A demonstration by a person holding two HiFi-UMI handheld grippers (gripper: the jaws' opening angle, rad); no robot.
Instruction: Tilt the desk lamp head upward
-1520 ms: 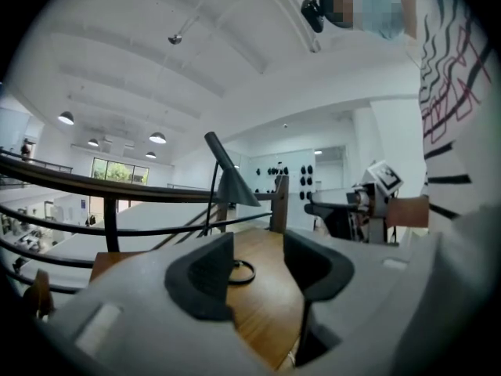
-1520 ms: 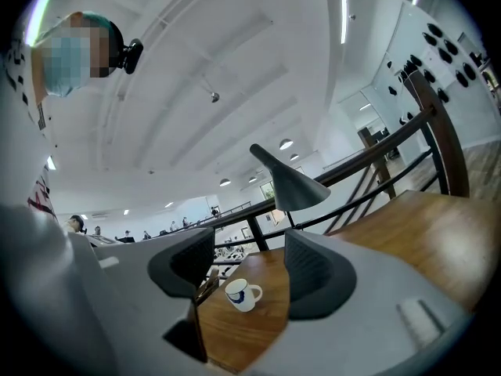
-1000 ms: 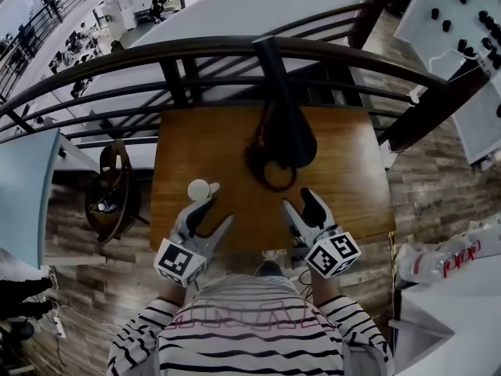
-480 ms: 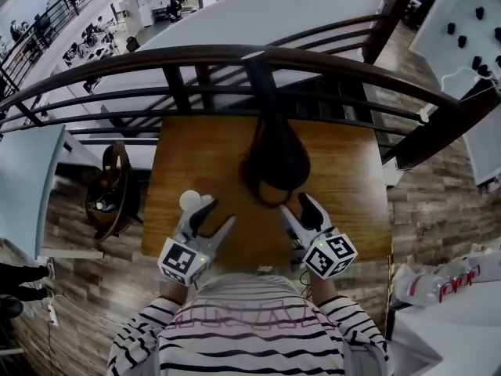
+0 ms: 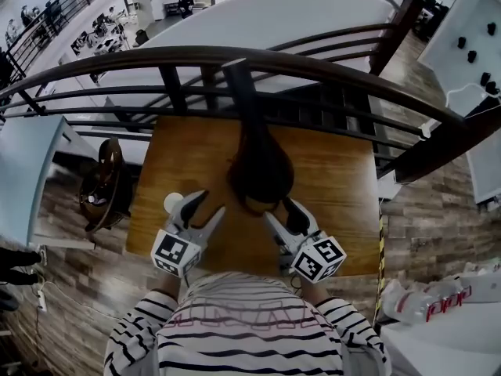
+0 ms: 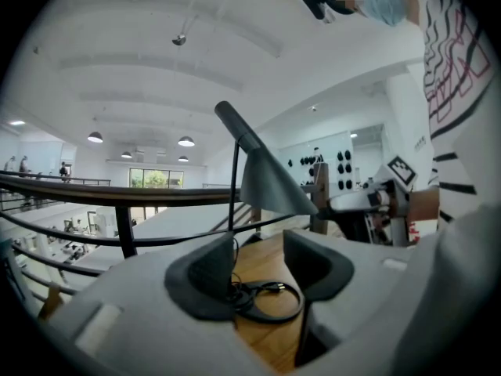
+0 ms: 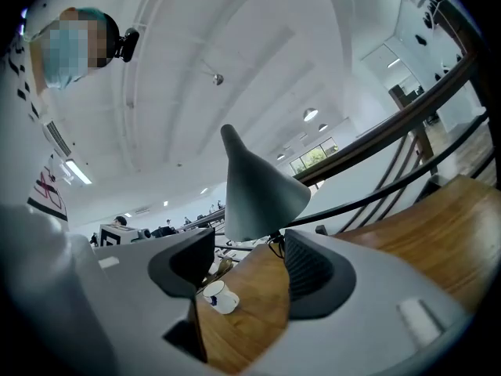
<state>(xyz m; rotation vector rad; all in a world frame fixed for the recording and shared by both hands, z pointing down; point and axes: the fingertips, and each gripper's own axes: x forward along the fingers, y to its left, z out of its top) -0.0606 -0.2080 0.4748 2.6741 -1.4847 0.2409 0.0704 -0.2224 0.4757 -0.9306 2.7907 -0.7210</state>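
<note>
Nearest, at 6 o'clock on the worktop (image 5: 340, 182), the left hand-held gripper (image 5: 207, 204) and right hand-held gripper (image 5: 279, 209) hang released and empty, the desk lamp head (image 5: 260, 171) just beyond at 12 o'clock points downward, untouched, so the tilt seems unbegun.

Lamp (image 5: 258, 167) stands mid-bench (image 5: 337, 178), with a cable coil (image 6: 266, 304) on the bench beneath its head. Cup (image 5: 173, 203) sits left of the lamp, just beside the left gripper (image 5: 210, 204). Right gripper (image 5: 279, 210) is at the lamp head's near side. Railing (image 5: 313, 65) runs behind the bench, and a chair (image 5: 106, 182) stands off its left side.
</note>
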